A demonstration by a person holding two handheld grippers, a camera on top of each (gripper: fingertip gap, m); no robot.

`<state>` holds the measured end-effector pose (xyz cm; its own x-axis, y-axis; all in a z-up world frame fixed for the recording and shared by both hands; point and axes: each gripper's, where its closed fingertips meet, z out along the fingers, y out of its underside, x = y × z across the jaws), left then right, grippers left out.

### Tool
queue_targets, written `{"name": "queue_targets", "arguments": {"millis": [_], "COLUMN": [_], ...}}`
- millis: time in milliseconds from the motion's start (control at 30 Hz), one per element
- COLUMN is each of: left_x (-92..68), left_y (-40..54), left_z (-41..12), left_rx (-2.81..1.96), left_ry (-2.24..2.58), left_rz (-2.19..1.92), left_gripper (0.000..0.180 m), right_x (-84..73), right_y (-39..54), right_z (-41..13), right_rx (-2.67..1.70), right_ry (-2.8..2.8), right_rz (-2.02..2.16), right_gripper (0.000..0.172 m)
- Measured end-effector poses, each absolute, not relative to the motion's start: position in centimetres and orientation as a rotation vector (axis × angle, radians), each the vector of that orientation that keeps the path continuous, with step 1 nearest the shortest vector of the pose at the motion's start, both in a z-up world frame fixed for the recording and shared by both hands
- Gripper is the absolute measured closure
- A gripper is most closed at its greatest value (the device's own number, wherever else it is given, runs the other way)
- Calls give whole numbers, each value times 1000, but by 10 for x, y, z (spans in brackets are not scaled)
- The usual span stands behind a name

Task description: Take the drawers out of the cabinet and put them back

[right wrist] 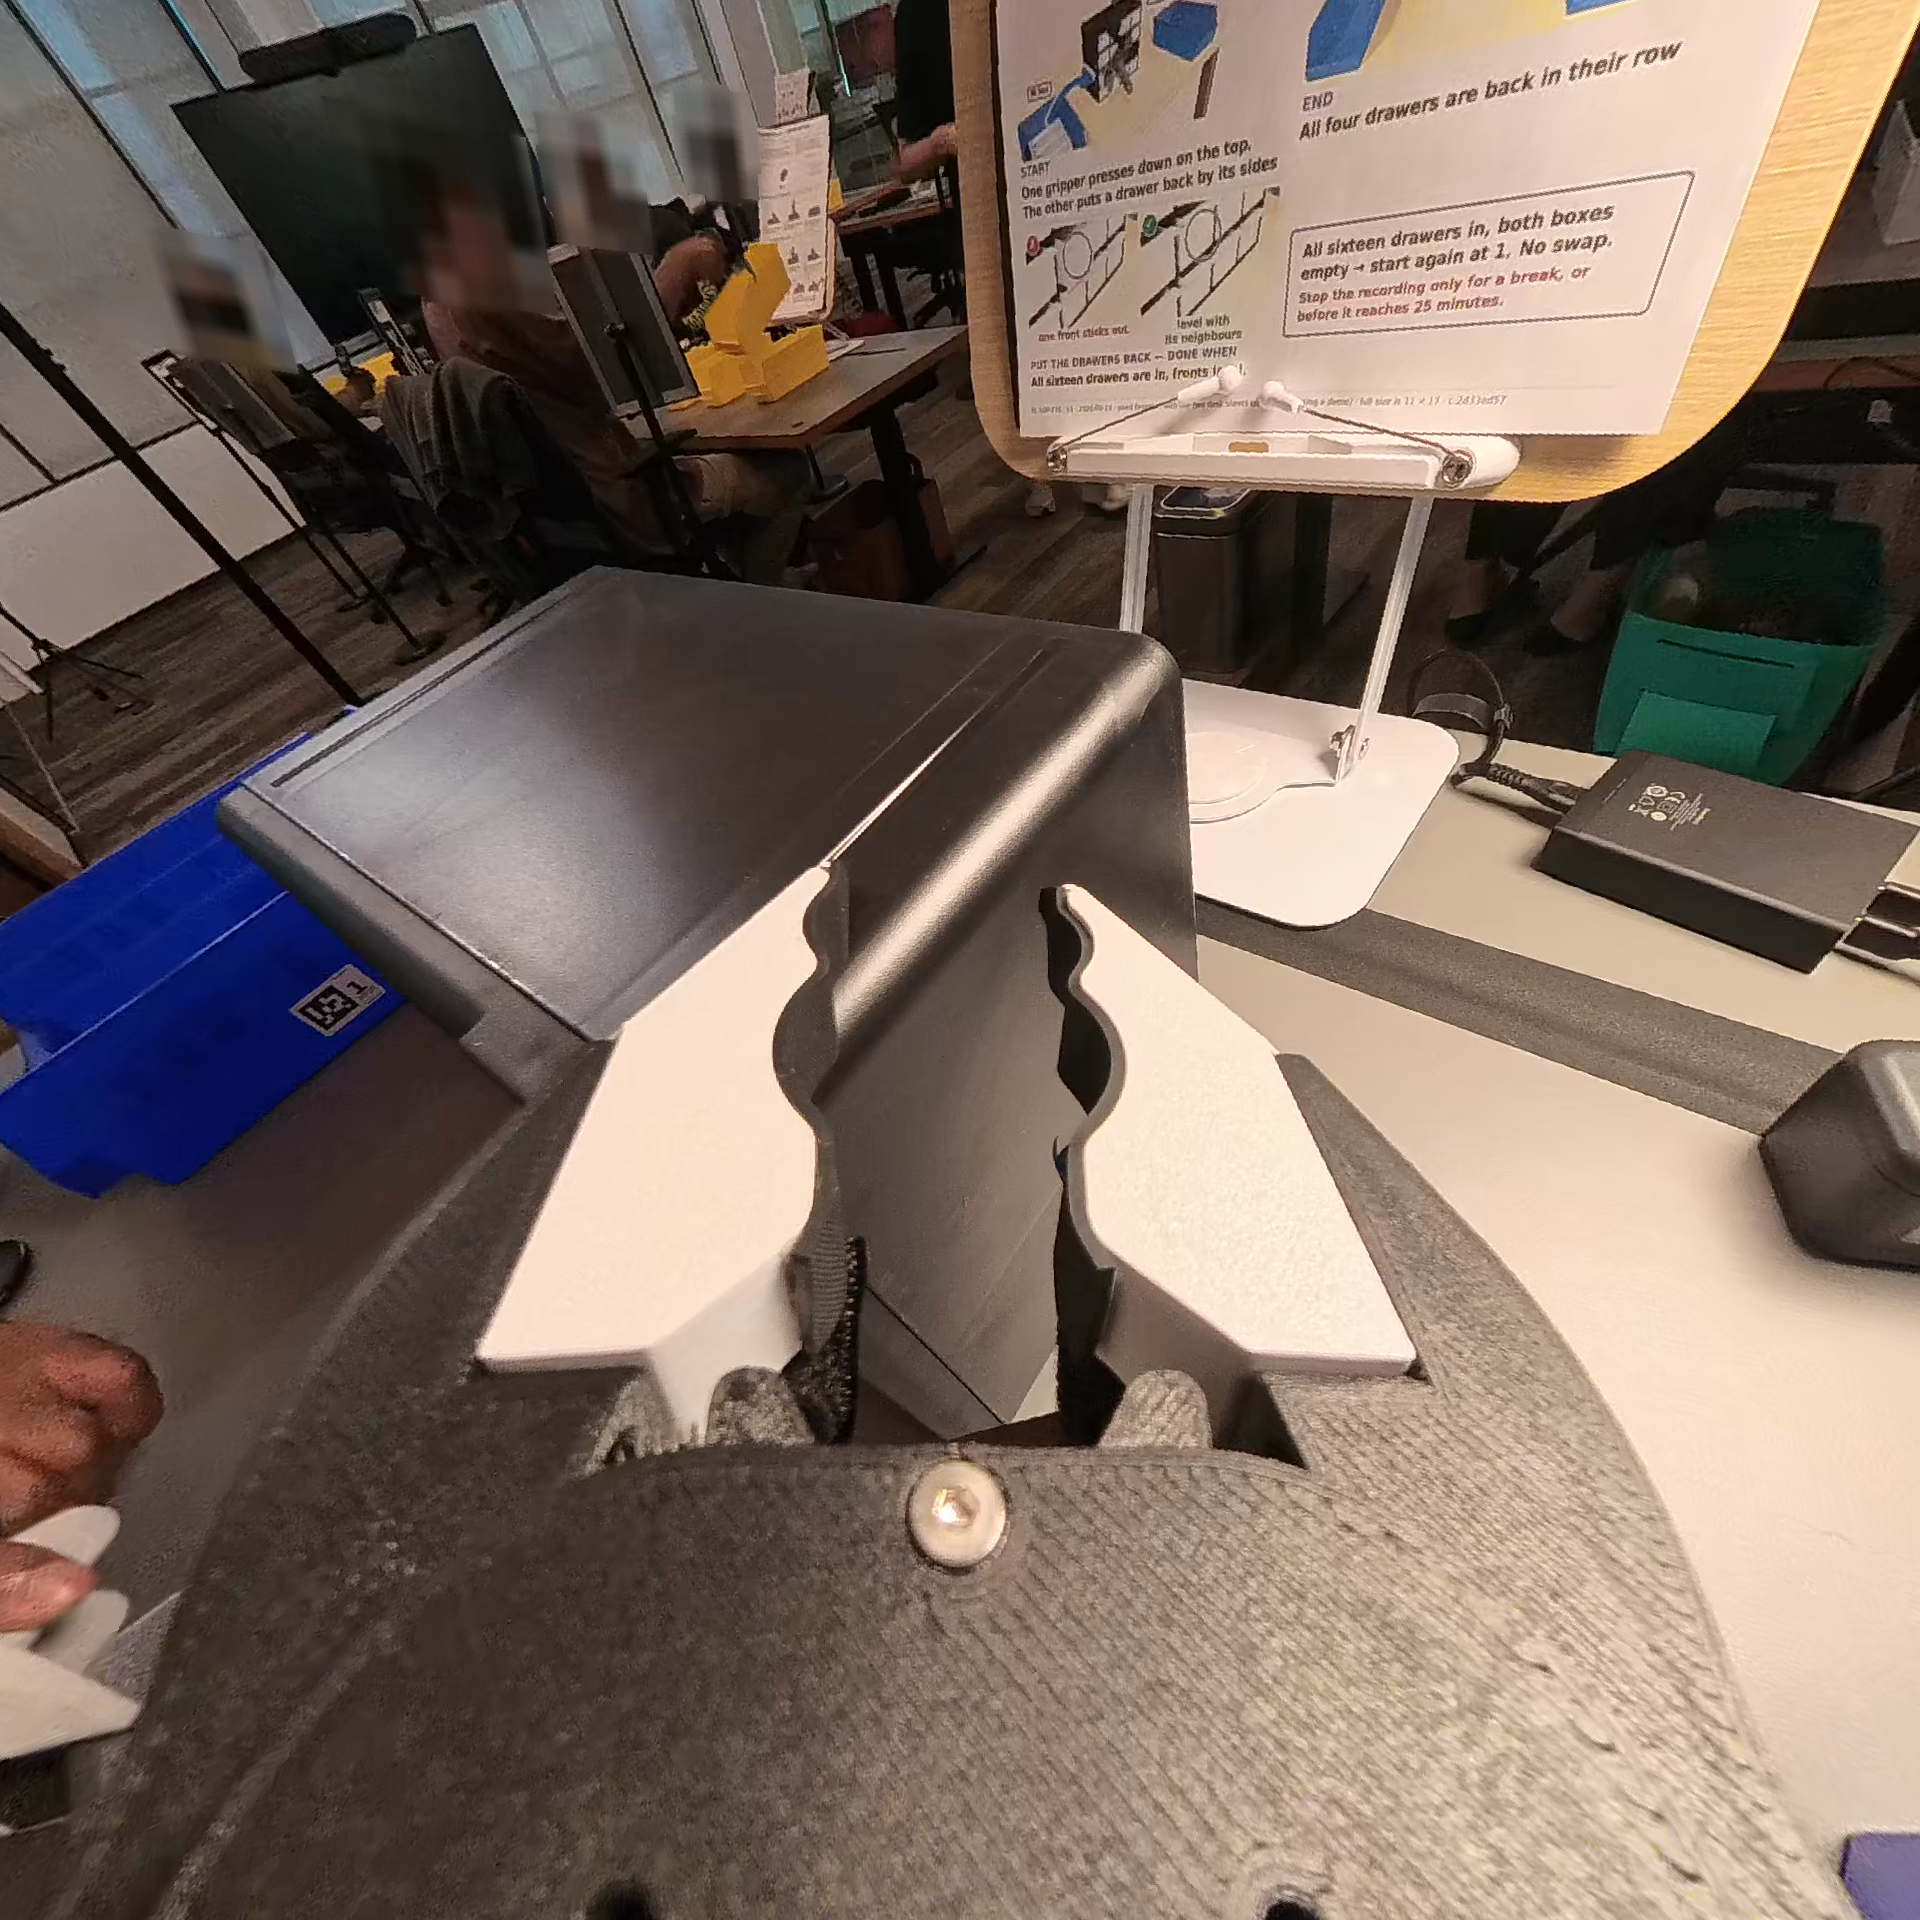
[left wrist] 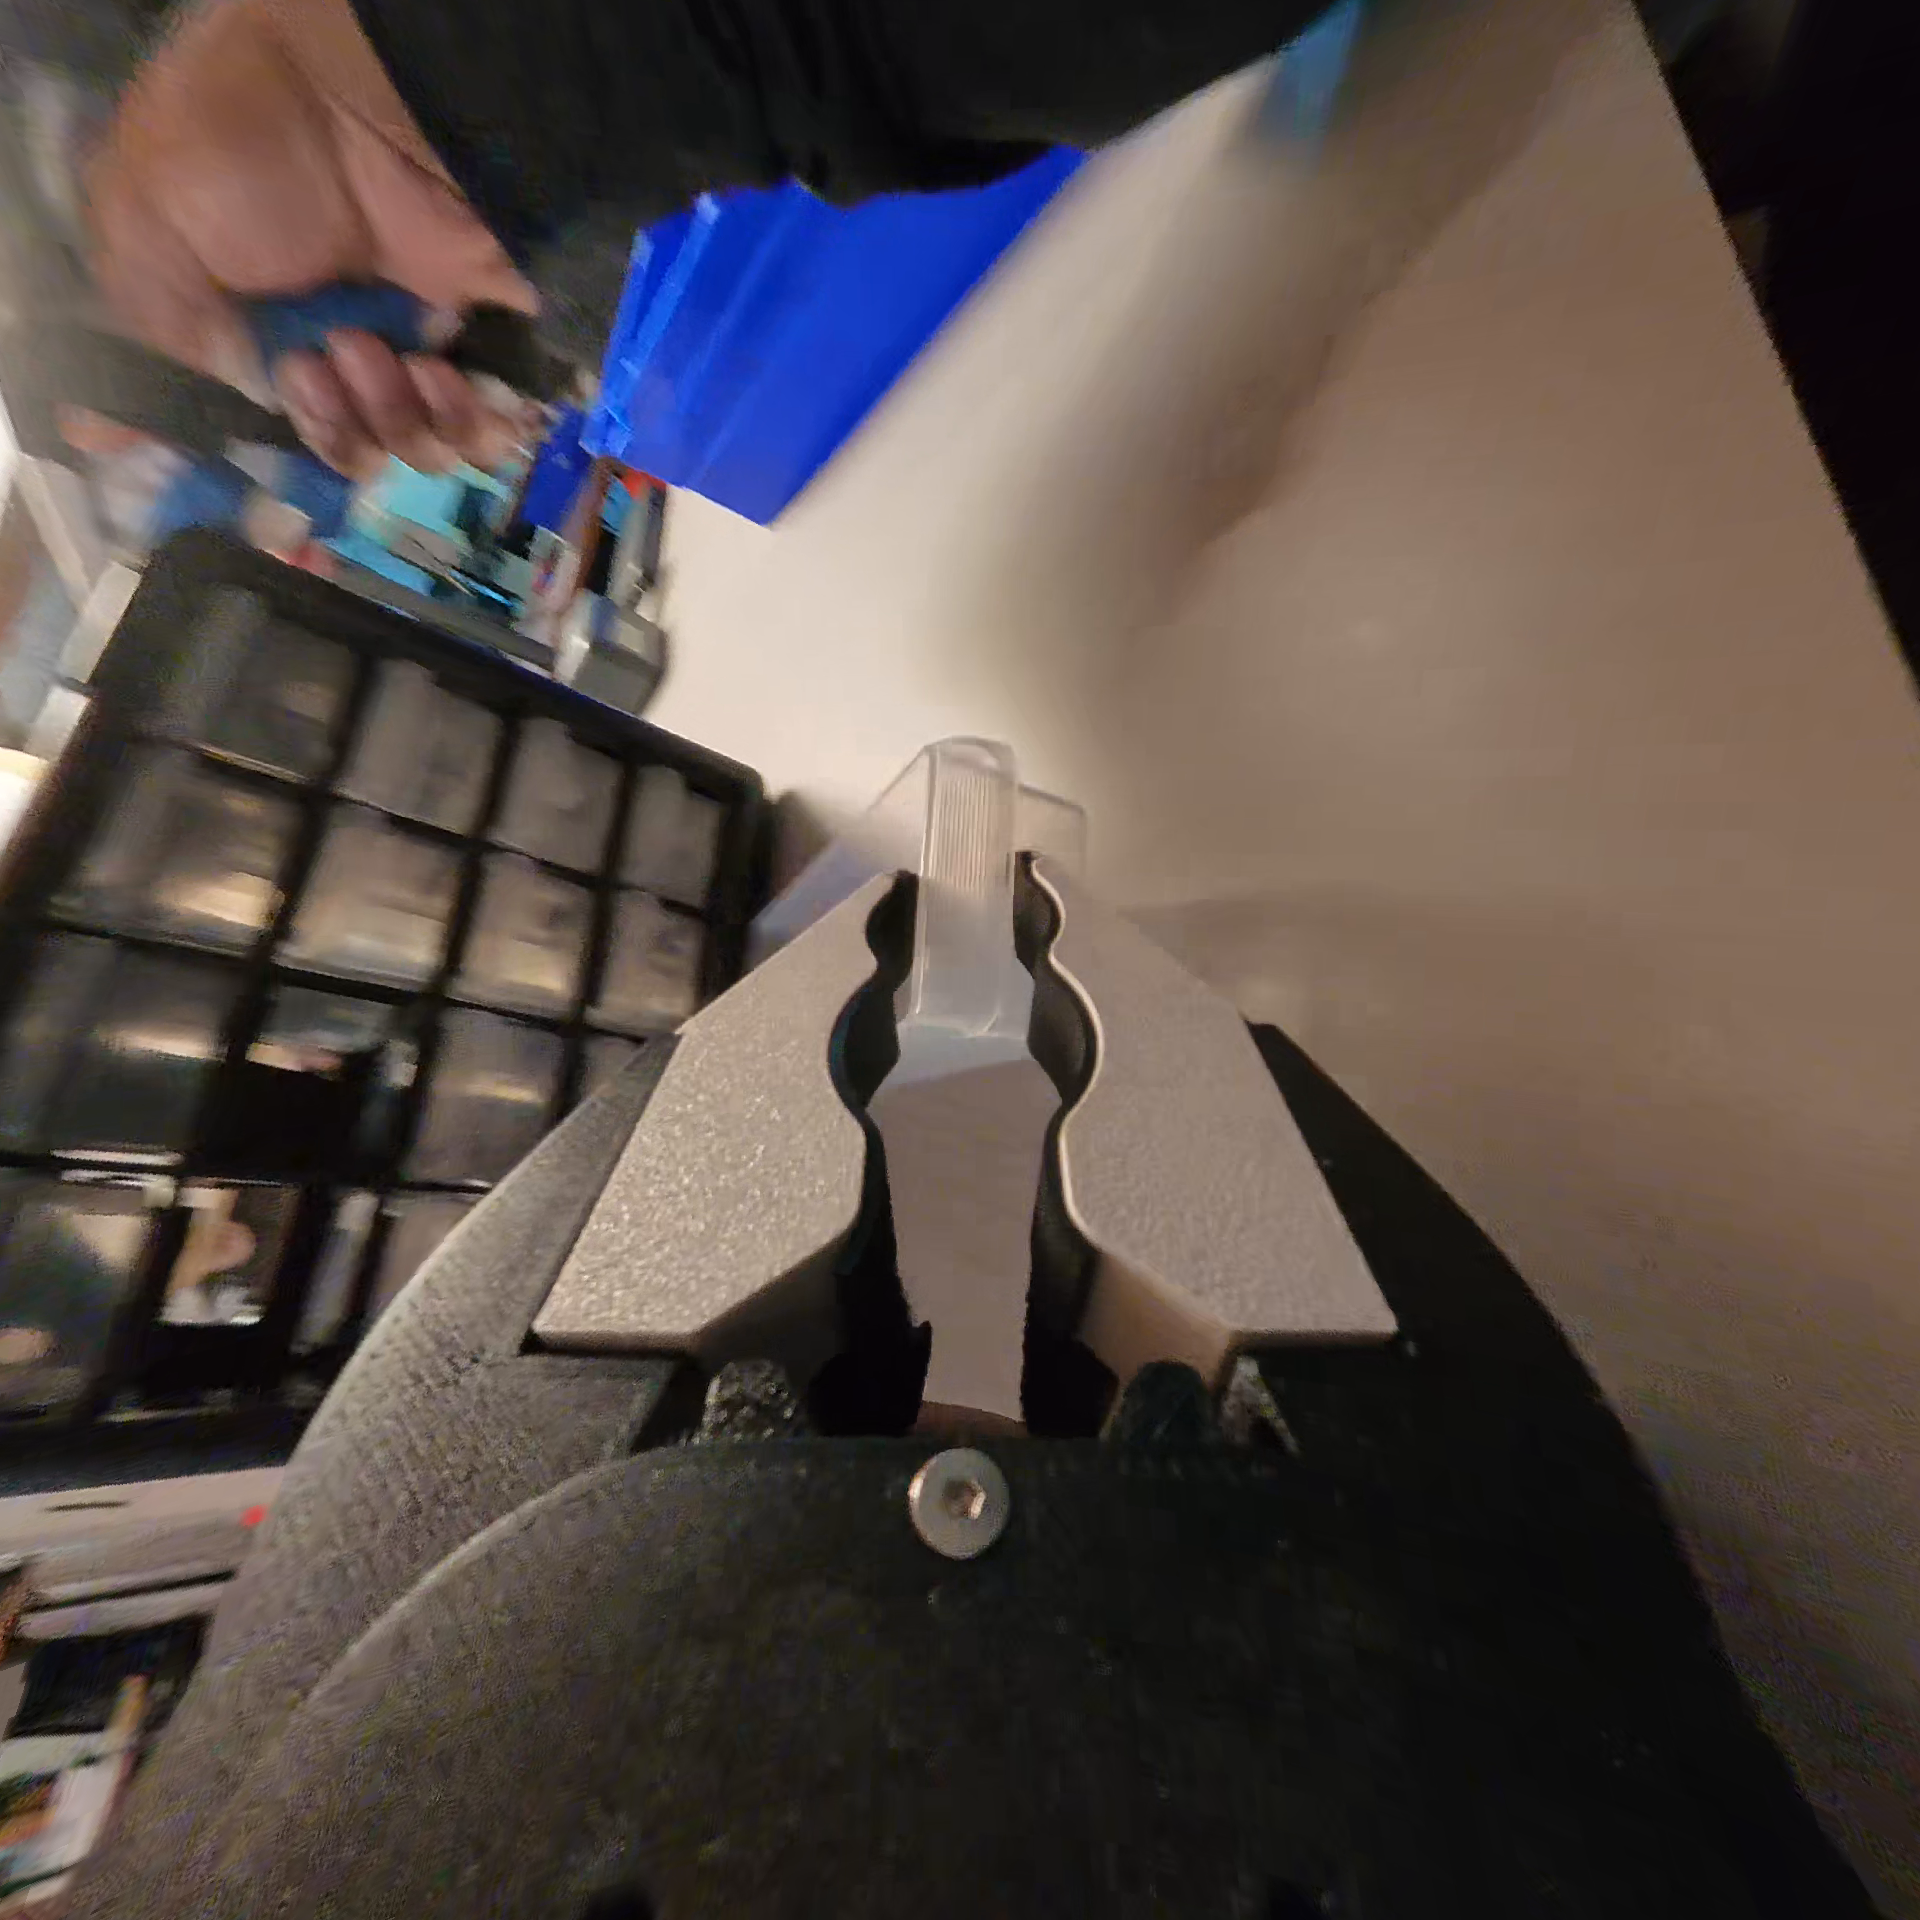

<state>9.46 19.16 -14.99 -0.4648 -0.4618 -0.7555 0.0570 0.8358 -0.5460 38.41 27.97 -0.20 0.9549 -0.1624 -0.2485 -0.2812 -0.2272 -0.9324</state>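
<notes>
My left claw (left wrist: 961, 883) is closed on the clear handle tab of a transparent drawer (left wrist: 971, 831), both pads against it, out over the pale desk (left wrist: 1455, 727) just right of the black cabinet (left wrist: 343, 883). My right claw (right wrist: 940, 904) stands half open over the cabinet's top right edge, gripping nothing. A blue bin (right wrist: 156, 997) sits left of it.

So the cabinet (right wrist: 665, 790) is a black plastic box standing upright on the desk (right wrist: 1558, 1195), its front a grid of clear drawers (left wrist: 416, 831), with at least one slot open. One clear drawer (left wrist: 961, 883) is out, just beside the cabinet, pinched by its ribbed handle tab.
</notes>
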Motion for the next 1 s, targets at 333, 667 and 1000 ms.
{"name": "queue_targets", "arguments": {"millis": [333,667,1000], "left_x": [81,83,89], "left_y": [189,197,199], "left_z": [-174,-201,-166], "left_rx": [-694,-648,-595], "left_ry": [2288,2521,2446], "left_rz": [-836,-546,-565], "left_gripper": [129,164,164], "right_x": [384,384,384], "right_y": [280,280,280], "right_z": [-2,-2,-2], "right_rx": [-1808,-1808,-1808], "right_ry": [328,328,327], "right_rz": [115,115,116], "right_gripper": [131,131,132]}}
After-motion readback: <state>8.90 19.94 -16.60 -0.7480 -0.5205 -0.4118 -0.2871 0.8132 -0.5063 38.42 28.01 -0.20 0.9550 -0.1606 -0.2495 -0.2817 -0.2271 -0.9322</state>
